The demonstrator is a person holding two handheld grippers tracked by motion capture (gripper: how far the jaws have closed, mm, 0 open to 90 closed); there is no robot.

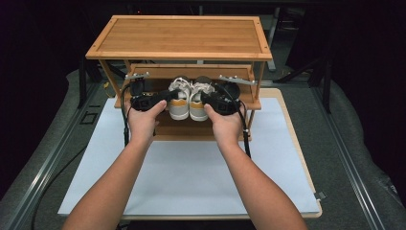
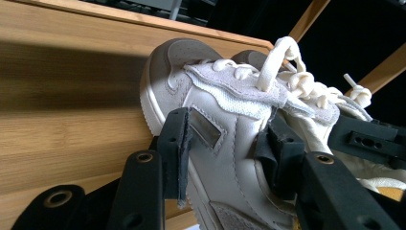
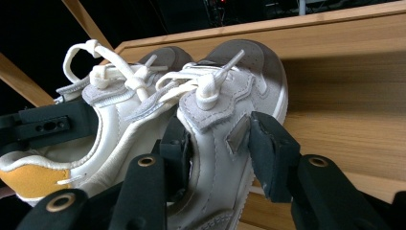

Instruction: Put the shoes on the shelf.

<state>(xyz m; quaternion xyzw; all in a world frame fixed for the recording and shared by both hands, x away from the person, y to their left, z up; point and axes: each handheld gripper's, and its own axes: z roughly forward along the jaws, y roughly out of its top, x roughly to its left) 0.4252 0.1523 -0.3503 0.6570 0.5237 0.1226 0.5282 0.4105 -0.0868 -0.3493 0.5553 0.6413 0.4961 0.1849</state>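
A pair of white and grey sneakers with tan heels sits side by side at the middle shelf (image 1: pixel 246 103) of a bamboo shoe rack, heels toward me. My left gripper (image 1: pixel 167 95) (image 2: pixel 227 139) is shut on the side wall of the left sneaker (image 1: pixel 179 104) (image 2: pixel 210 96), one jaw outside it and one inside the opening. My right gripper (image 1: pixel 207 98) (image 3: pixel 220 143) is shut the same way on the right sneaker (image 1: pixel 198 105) (image 3: pixel 225 91). Whether the soles rest on the shelf I cannot tell. The right gripper view also catches the left sneaker (image 3: pixel 110 129).
The rack's top shelf (image 1: pixel 182 36) overhangs the sneakers and both grippers. Slanted side posts (image 1: pixel 109 76) stand at each end of the rack. A white mat (image 1: pixel 191 177) covers the table in front of the rack, under my forearms. Black cables trail from both grippers.
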